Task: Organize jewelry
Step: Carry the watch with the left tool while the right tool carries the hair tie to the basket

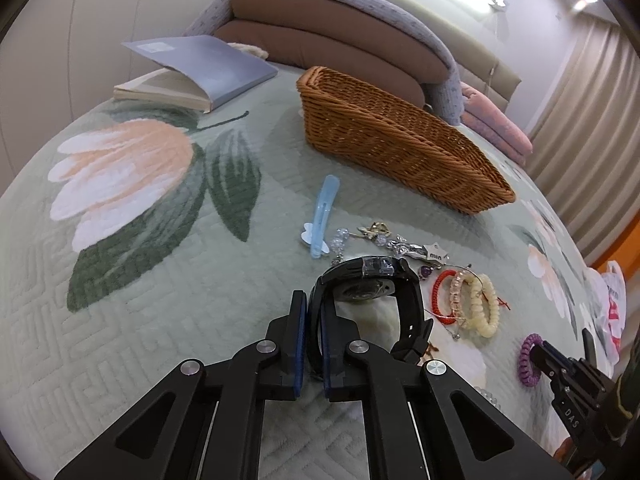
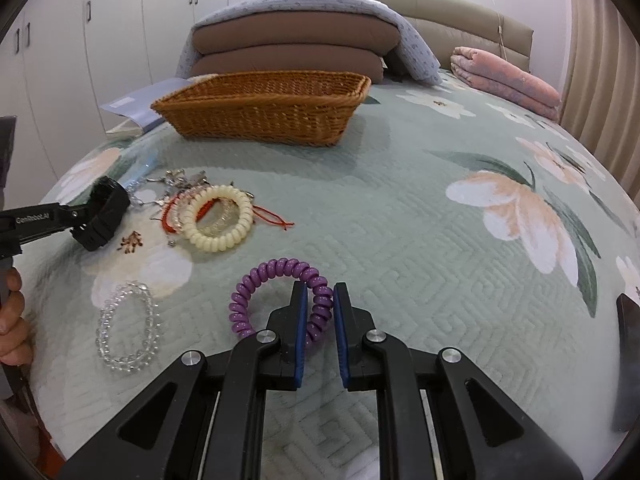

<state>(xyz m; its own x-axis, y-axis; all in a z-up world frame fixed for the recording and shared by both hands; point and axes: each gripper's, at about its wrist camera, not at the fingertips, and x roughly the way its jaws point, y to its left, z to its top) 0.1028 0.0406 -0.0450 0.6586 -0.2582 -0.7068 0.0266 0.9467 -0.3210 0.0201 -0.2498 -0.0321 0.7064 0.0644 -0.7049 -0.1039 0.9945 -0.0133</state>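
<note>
- Left gripper (image 1: pixel 315 308) pressed together on the strap of the black wristwatch (image 1: pixel 372 294): band pinched between the blue pads, watch case out beyond the fingertips, standing just above the quilted floral bedspread (image 1: pixel 160 320).
- Right gripper (image 2: pixel 321 300) closed on the purple spiral hair tie (image 2: pixel 280 300): one side of the coil squeezed between the pads, the rest of the loop fanning left onto the quilt.
- Risk with the watch: grip only on a thin, flexible strap, heavy case hanging off to one side; likely to swing or slide out on the lift.
- Risk with the hair tie: springy coil, caught by a few turns only; could stretch, squirm free or snap out once raised.
- Risk of snagging: red cord bracelet (image 2: pixel 208 208), cream spiral hair tie (image 2: pixel 218 220) and the thin silver chains (image 1: pixel 376 236) lying just beside the watch; a trailing strap could drag them along.
- Risk of collision: both grippers working near each other, likely headed for the same wicker basket (image 2: pixel 260 114).
- Basket beyond both grippers, well apart from either, no contents visible from these angles.
- Clear bead bracelet (image 2: pixel 126 324) near the purple tie, to its left, untouched; light blue hair clip (image 1: pixel 322 220) beyond the watch, toward the basket.
</note>
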